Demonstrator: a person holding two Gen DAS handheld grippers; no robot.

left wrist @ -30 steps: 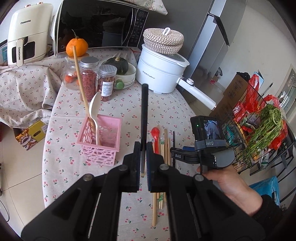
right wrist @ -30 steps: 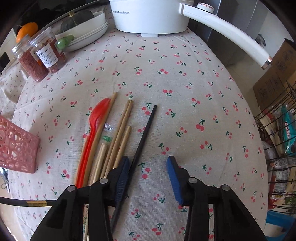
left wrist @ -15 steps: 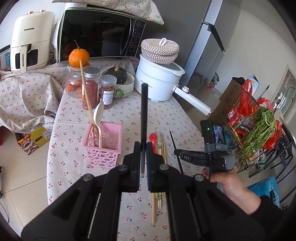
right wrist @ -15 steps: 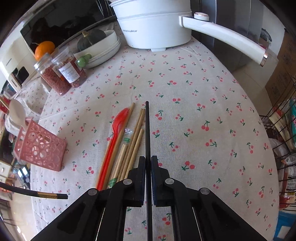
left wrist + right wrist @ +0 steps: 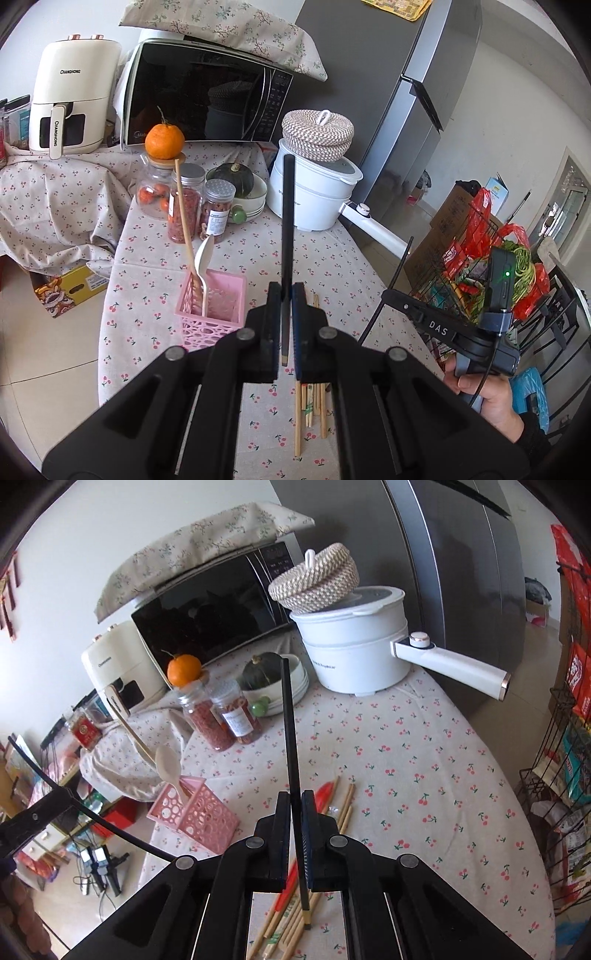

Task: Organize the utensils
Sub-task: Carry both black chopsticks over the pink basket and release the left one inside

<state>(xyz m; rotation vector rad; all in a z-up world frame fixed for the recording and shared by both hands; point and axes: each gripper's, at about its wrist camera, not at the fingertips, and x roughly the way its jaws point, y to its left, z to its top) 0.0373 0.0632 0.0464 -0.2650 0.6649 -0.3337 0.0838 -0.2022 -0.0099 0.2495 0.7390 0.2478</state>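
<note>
Matt cotton-like tablecloth with red cherry print (image 5: 332, 258). Perforated pink plastic basket (image 5: 212, 314), smooth. Pale wooden chopsticks (image 5: 343, 805), dull and unvarnished; glossy red plastic spoon (image 5: 325, 792). Slim black chopstick (image 5: 290, 731), satin sheen. Shiny white plastic electric pot (image 5: 314, 195), topped by rough woven rope lid (image 5: 317, 134). Mirror-glossy black glass microwave door (image 5: 195, 99). Brushed grey metal fridge (image 5: 417, 103).

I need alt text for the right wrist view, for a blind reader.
The right gripper is shut on a thin black chopstick above the cherry-print tablecloth. Below lie wooden chopsticks and a red plastic spoon; a pink plastic basket stands left.
</note>
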